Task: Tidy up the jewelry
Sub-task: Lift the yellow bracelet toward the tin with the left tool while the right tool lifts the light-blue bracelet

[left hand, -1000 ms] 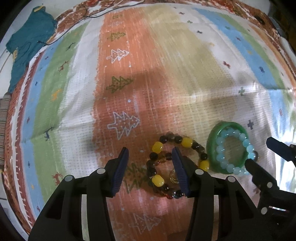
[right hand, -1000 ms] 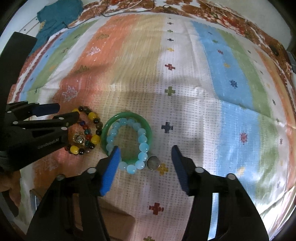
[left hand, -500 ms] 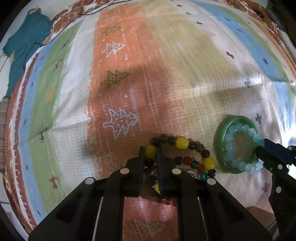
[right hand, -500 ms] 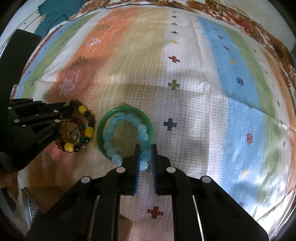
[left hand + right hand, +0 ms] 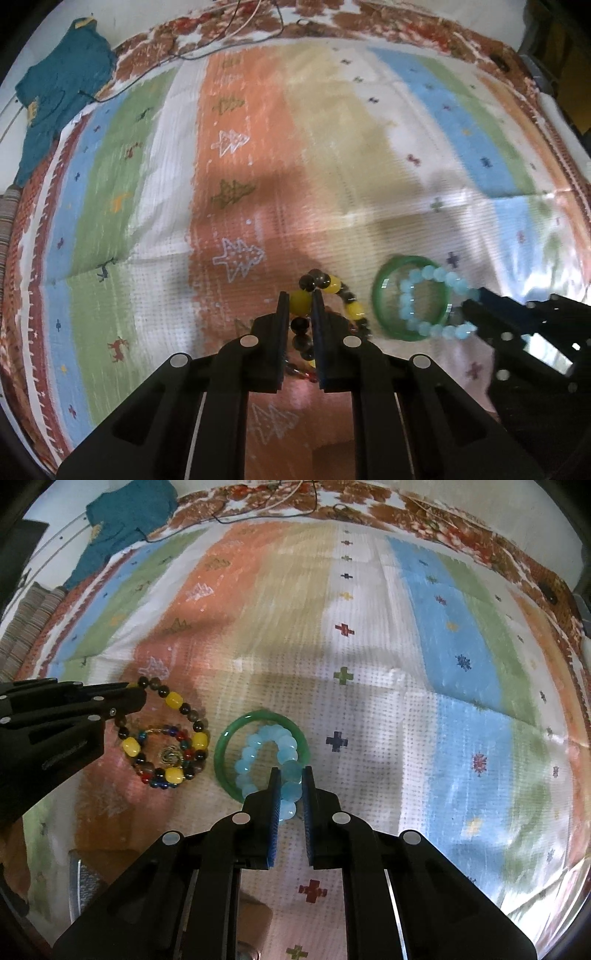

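While both grippers point steeply down at a striped cloth, each is seen clamped on a string of beads. The left gripper is closed tight on the yellow and dark bead bracelet, with a yellow bead pinched between its 2 fingers and dark beads trailing back down the narrow gap. From the right wrist view, that bracelet is seen as a loose ring on the orange stripe, its upper left part caught at the tip of the left gripper. Inside the ring, a smaller strand of red and blue beads with a gold spiral charm is seen lying on the cloth.

The right gripper is closed on the pale blue bead bracelet, 2 or 3 of its beads being squeezed between the blue-padded fingers. This bracelet is seen mostly within a green bangle, which lies flat on the white stripe just beside the yellow and dark bracelet, to its right. Whether the blue bracelet is lifted clear of the bangle cannot be told.

At the far left edge of the cloth a teal garment is seen, with thin cords running across the patterned border near it.
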`<move>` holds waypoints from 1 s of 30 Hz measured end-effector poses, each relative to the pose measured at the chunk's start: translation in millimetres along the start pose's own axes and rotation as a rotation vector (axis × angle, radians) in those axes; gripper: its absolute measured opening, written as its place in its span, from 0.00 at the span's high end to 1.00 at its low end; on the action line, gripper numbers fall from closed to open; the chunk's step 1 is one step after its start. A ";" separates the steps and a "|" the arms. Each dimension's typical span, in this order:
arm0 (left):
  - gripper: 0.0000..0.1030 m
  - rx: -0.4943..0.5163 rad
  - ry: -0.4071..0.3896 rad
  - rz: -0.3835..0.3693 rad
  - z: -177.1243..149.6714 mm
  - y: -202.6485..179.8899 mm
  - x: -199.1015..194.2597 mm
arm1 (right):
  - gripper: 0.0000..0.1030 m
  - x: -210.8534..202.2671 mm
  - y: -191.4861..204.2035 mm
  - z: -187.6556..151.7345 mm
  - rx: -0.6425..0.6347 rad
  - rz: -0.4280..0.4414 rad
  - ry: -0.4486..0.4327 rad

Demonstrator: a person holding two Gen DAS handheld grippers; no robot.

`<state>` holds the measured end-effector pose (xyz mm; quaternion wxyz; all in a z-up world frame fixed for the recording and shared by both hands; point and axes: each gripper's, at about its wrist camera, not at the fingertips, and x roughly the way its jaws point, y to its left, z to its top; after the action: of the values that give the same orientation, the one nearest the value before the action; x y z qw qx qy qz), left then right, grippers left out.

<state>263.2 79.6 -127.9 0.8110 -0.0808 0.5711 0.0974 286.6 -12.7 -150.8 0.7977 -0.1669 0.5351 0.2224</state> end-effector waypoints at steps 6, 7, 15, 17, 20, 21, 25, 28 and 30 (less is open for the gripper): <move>0.89 0.006 -0.029 -0.014 0.5 -0.3 -17.5 | 0.88 -13.6 1.9 -4.3 -0.007 -0.002 -0.028; 0.89 0.006 -0.033 -0.018 0.6 1.3 -18.9 | 0.88 -15.6 2.2 -5.2 -0.007 -0.003 -0.031; 0.89 -0.001 -0.073 -0.037 -3.1 1.2 -42.8 | 0.88 -34.9 5.1 -7.1 -0.007 -0.007 -0.088; 0.89 -0.006 -0.081 -0.039 -4.2 2.6 -46.7 | 0.88 -39.5 7.2 -7.9 -0.015 -0.007 -0.101; 0.89 -0.003 -0.094 -0.044 -7.8 3.4 -55.2 | 0.88 -46.2 12.1 -11.1 -0.037 -0.011 -0.118; 0.89 -0.002 -0.097 -0.045 -8.7 3.4 -56.9 | 0.88 -48.4 12.9 -11.6 -0.041 -0.012 -0.123; 0.89 0.001 -0.121 -0.061 -14.4 1.7 -71.0 | 0.88 -62.1 18.0 -13.4 -0.060 -0.005 -0.156; 0.89 0.005 -0.145 -0.075 -19.9 -1.3 -83.6 | 0.88 -71.6 19.9 -15.5 -0.062 -0.002 -0.182; 0.89 0.006 -0.161 -0.085 -23.4 -3.0 -91.1 | 0.88 -75.6 21.3 -18.2 -0.066 -0.010 -0.196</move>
<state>212.7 65.0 -49.8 0.8580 -0.0946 0.5004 0.0673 236.2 -17.2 -87.9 0.8414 -0.1732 0.4460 0.2513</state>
